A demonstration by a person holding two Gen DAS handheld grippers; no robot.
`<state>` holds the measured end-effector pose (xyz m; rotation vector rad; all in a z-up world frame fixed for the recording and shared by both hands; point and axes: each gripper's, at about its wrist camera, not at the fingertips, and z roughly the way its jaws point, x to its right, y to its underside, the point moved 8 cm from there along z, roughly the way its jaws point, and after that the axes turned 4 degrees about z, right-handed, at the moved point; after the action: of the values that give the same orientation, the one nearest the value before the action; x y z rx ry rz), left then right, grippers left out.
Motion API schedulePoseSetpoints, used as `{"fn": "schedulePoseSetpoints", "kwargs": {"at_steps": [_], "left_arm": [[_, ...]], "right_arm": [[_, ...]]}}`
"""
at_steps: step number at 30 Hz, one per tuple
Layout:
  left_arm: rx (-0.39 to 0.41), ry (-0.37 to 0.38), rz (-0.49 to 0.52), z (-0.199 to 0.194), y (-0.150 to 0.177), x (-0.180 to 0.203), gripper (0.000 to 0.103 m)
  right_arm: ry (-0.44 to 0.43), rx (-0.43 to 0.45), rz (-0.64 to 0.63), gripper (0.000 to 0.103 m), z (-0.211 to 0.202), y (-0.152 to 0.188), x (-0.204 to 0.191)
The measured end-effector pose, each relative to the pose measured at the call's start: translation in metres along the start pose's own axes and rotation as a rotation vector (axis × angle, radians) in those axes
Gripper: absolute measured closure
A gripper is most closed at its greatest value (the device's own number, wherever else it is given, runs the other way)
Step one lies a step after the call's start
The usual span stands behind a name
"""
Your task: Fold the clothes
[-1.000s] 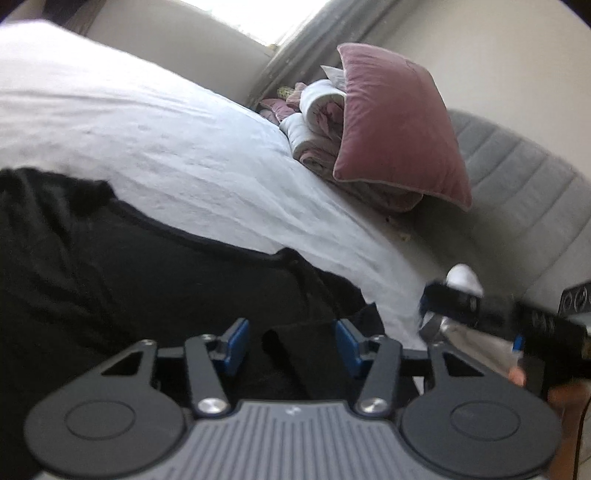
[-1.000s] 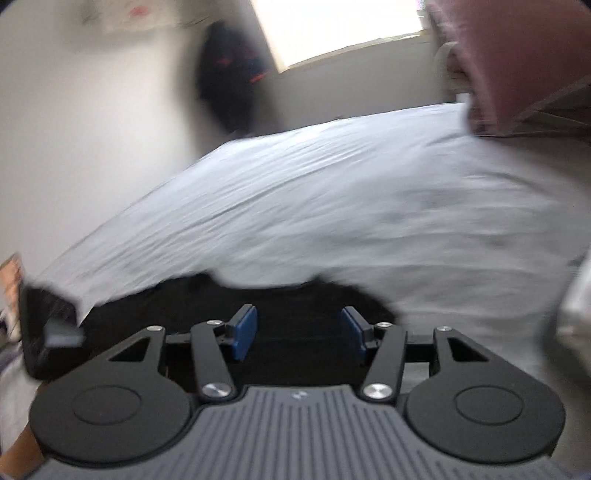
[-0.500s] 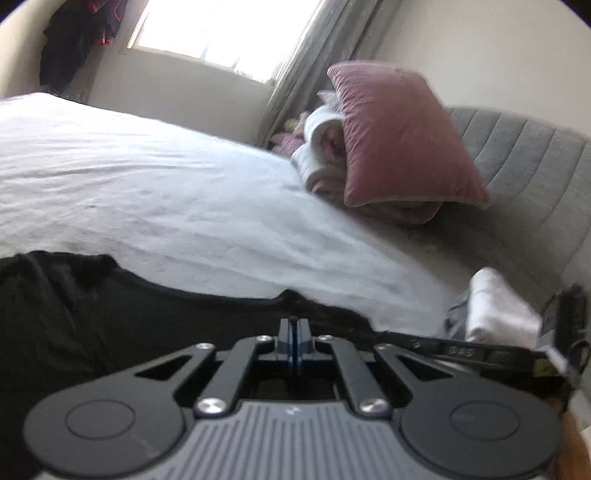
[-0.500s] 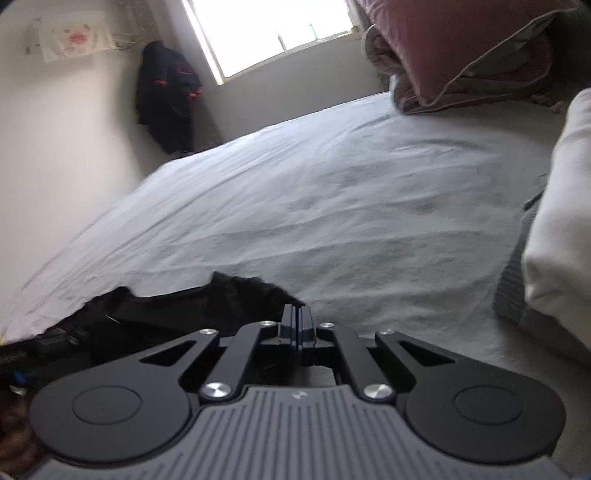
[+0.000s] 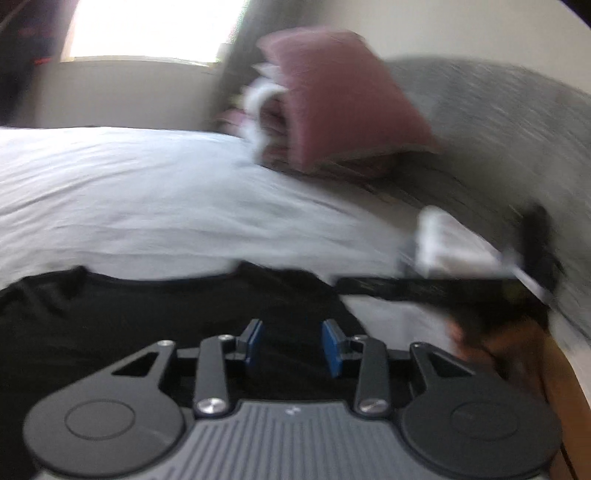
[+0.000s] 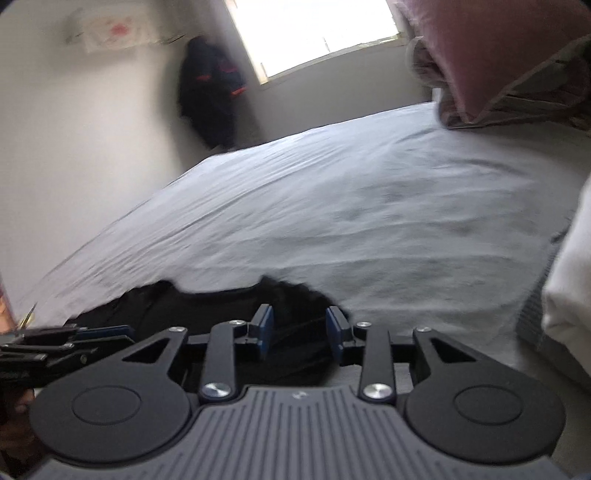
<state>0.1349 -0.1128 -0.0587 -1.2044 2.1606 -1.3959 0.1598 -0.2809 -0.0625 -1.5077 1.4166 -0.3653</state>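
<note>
We are looking across a home bedroom: a wide bed (image 6: 351,206) under a pale sheet is filling both views, a mauve pillow (image 5: 343,99) is leaning against a grey padded headboard (image 5: 517,122), daylight is coming through a window (image 6: 317,33), and a dark jacket (image 6: 210,92) is hanging in the corner

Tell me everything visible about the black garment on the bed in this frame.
The black garment is a dark, soft, matte fabric lying spread and rumpled on the white sheet, its far edge wavy. Blur hides seams and type. The left gripper and right gripper sit over it, jaws open, nothing pinched between them.
</note>
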Motion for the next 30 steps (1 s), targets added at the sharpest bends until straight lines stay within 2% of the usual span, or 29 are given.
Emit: {"fn": "schedulePoseSetpoints", "kwargs": {"at_steps": [4, 6, 8, 13, 15, 19, 21, 23, 28, 30], "left_arm": [[-0.077, 0.06, 0.122, 0.001, 0.021, 0.023, 0.064], [-0.143, 0.054, 0.143, 0.006, 0.035, 0.024, 0.064], [-0.165, 0.042, 0.162, 0.004, 0.044, 0.023, 0.064], [-0.163, 0.02, 0.099, -0.016, 0.046, 0.01, 0.057], [-0.159, -0.008, 0.058, -0.028, 0.047, 0.001, 0.047], [-0.134, -0.117, -0.012, -0.06, 0.045, -0.033, 0.039], [-0.143, -0.208, -0.045, -0.075, 0.049, -0.057, 0.037], [-0.152, -0.3, -0.078, -0.092, 0.053, -0.081, 0.037], [-0.139, -0.536, -0.188, -0.125, 0.065, -0.138, 0.036], [-0.127, -0.607, -0.222, -0.135, 0.068, -0.157, 0.036]], "right_arm": [[-0.119, -0.09, -0.083, 0.067, 0.006, 0.013, -0.025], [-0.126, -0.112, -0.121, 0.067, 0.012, 0.019, -0.035], [-0.133, -0.138, -0.142, 0.067, 0.018, 0.025, -0.042], [-0.103, -0.18, -0.165, 0.064, 0.031, 0.035, -0.044], [-0.104, -0.169, -0.159, 0.059, 0.03, 0.033, -0.045], [-0.083, -0.155, -0.145, 0.053, 0.032, 0.031, -0.043], [-0.077, -0.156, -0.143, 0.049, 0.033, 0.032, -0.044], [-0.077, -0.156, -0.151, 0.04, 0.034, 0.033, -0.046], [-0.048, -0.151, -0.175, 0.04, 0.034, 0.033, -0.05], [-0.041, -0.149, -0.176, 0.04, 0.035, 0.033, -0.051]]}}
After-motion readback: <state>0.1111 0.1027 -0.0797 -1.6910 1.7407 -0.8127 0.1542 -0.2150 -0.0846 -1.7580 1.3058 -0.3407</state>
